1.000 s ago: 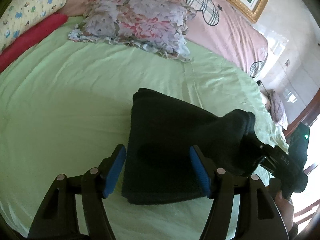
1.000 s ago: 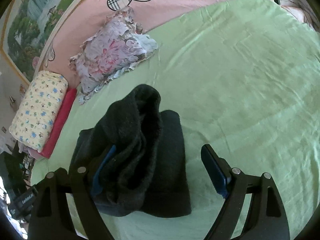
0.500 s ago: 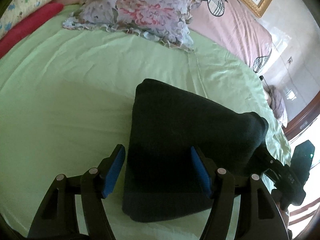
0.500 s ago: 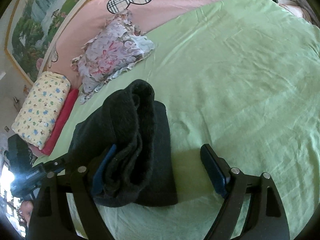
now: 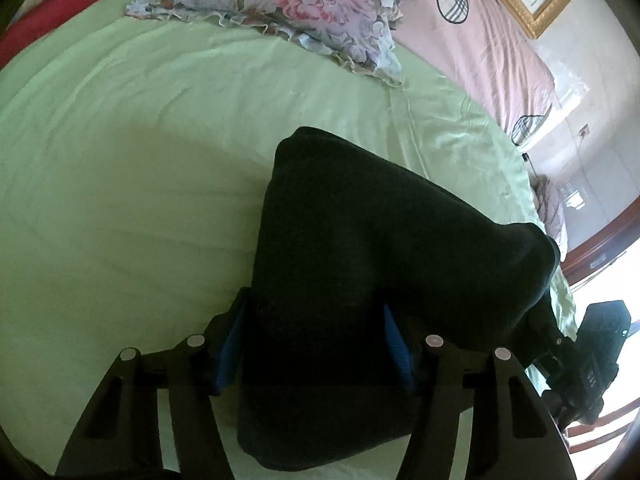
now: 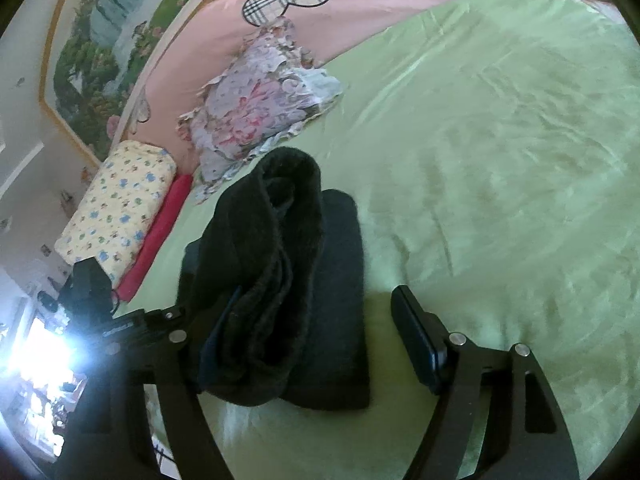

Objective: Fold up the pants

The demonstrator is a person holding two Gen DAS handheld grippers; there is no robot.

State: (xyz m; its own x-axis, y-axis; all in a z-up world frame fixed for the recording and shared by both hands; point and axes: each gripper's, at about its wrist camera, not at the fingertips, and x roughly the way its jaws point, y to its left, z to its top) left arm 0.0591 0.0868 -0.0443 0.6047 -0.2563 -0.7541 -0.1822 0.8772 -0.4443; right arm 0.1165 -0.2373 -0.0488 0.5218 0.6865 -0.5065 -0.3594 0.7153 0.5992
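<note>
The dark folded pants [image 5: 360, 260] lie on the green bed sheet [image 5: 120, 160]. My left gripper [image 5: 312, 344] is open, its blue pads on either side of the near end of the folded stack. In the right wrist view the pants [image 6: 280, 272] form a thick bundle with a raised upper fold over my left finger. My right gripper [image 6: 320, 332] is open, its jaws wide around the bundle's end; the right pad [image 6: 416, 340] stands clear of the cloth. The left gripper's body shows at the left in that view [image 6: 132, 324].
A floral pillow [image 5: 304, 4] lies at the head of the bed, by a pink bedspread [image 5: 480, 40]. A yellow patterned pillow [image 6: 120, 200] and a red bolster [image 6: 160, 232] lie at the far side. The bed edge and wooden frame [image 5: 600, 248] are at the right.
My left gripper has moved forward and lower, so the pants' near end now sits between its pads. The right gripper has shifted slightly, with the fold still draped over its left finger.
</note>
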